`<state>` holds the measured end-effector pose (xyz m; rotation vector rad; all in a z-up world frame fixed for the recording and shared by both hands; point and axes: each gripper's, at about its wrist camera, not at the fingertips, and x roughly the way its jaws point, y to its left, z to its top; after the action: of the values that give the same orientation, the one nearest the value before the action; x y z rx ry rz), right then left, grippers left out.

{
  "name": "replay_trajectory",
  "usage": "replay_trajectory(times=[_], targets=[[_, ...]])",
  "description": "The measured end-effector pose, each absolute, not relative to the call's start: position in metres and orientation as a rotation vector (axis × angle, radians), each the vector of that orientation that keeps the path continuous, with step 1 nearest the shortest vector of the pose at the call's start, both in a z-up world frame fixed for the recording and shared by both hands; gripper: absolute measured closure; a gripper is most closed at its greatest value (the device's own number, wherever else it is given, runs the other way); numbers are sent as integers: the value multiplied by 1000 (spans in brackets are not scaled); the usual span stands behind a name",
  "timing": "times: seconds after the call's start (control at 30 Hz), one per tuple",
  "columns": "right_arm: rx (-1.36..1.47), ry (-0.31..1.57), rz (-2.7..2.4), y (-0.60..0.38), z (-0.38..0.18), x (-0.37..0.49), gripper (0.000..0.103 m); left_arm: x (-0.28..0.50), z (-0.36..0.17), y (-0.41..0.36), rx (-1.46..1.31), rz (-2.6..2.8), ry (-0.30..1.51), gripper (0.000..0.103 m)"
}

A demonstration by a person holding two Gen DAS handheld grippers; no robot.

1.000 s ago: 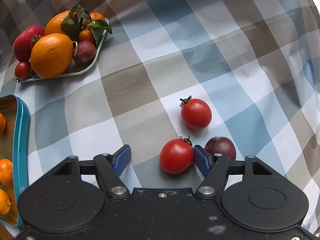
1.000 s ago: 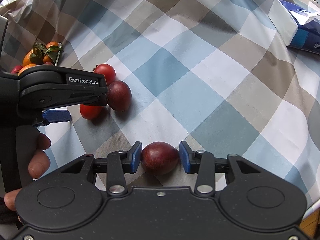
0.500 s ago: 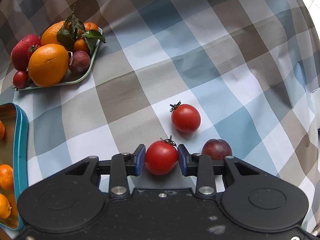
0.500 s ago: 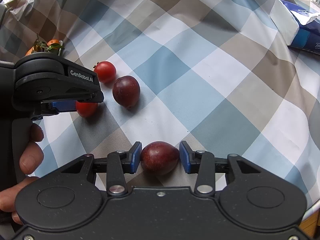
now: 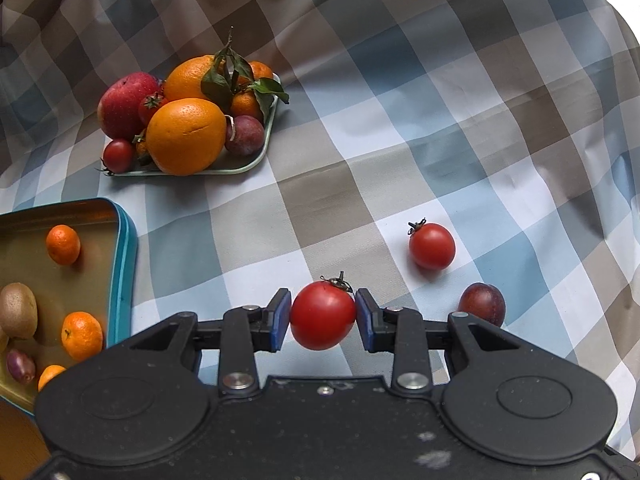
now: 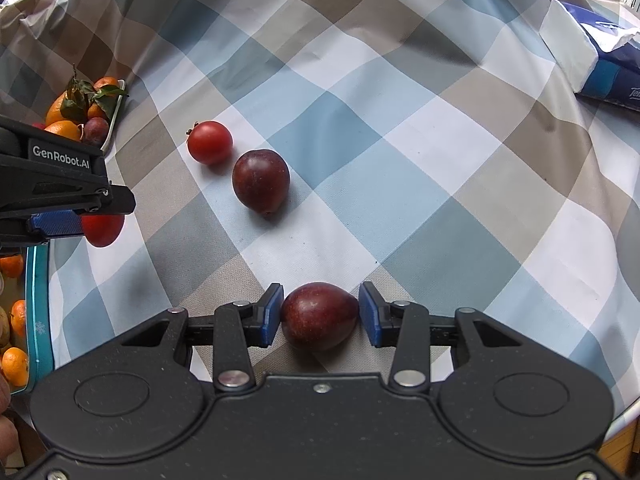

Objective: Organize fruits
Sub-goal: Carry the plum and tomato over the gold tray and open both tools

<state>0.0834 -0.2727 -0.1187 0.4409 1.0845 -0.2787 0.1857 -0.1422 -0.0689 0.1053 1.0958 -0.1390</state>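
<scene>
The left gripper point(image 5: 323, 316) has its jaws clamped on a tomato point(image 5: 322, 315), lifted off the table point(image 5: 400, 128); thin-skinned and soft, it is best held lightly at its widest part. The right gripper point(image 6: 319, 315) has its jaws narrow around a plum point(image 6: 319, 316) at 6 o'clock, smooth and likely slippery.

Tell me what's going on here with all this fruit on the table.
A person is sorting fruit with a handheld gripper in each hand. The left gripper is shut on a red tomato, held just above the checked cloth. The right gripper is closed on a dark plum. Another tomato and another plum lie loose on the cloth. A green tray is piled with oranges and other fruit, and a blue tin holds small citrus and a kiwi.
</scene>
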Motion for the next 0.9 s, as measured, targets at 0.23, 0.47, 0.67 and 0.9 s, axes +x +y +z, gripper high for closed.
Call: replay_trajectory(times=[0.23, 0.47, 0.67, 0.9], targets=[[356, 1066, -290, -260, -122, 81, 54, 181, -61, -133, 112, -118, 1085, 69], [312, 1074, -311, -253, -121, 83, 54, 182, -55, -126, 90, -113, 1073, 69], [329, 1136, -327, -256, -120, 93, 54, 186, -50, -112, 78, -56, 1059, 69], [340, 1226, -380, -253, -118, 108, 55, 192, -46, -90, 53, 6, 1054, 69]])
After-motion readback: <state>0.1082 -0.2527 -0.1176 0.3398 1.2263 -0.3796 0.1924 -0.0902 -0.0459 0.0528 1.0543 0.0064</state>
